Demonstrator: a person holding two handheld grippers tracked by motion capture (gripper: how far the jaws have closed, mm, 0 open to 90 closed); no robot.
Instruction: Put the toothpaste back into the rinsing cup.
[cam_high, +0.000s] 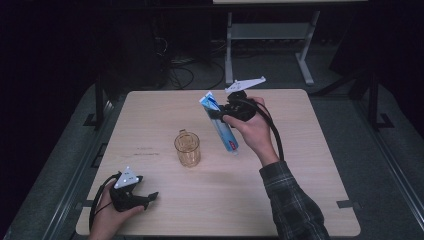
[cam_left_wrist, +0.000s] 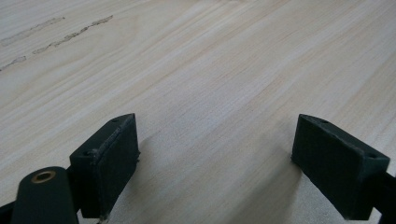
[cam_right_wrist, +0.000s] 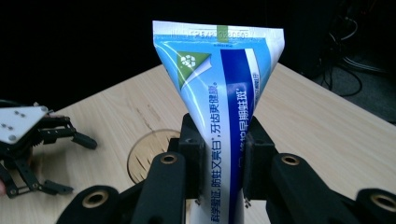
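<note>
Dark room all around, with a tangle of cables on the floor (cam_high: 185, 70) and the white legs of another desk (cam_high: 270, 45) at the far side. In the middle sits a light wooden table (cam_high: 300, 150), and most of its top is bare: the whole right half is open, and so is the near edge between the two arms.

The right forearm in a plaid sleeve (cam_high: 295, 200) comes in from the near right and reaches up over the far middle of the table, well inside its edges. The right gripper (cam_high: 222, 116) is lifted off the surface, jaws clamped on a blue and white toothpaste tube (cam_high: 220, 125); the tube hangs tilted in the air, crimped end toward the far left, cap end down toward the near right. In the right gripper view both pads squeeze the tube's sides.

Just left of the tube's low end stands a clear amber glass mug (cam_high: 187, 149), not touching it.

The left gripper (cam_left_wrist: 215, 154) sits low at the near left corner, close to the table edge, jaws spread wide with only bare wood between them.
</note>
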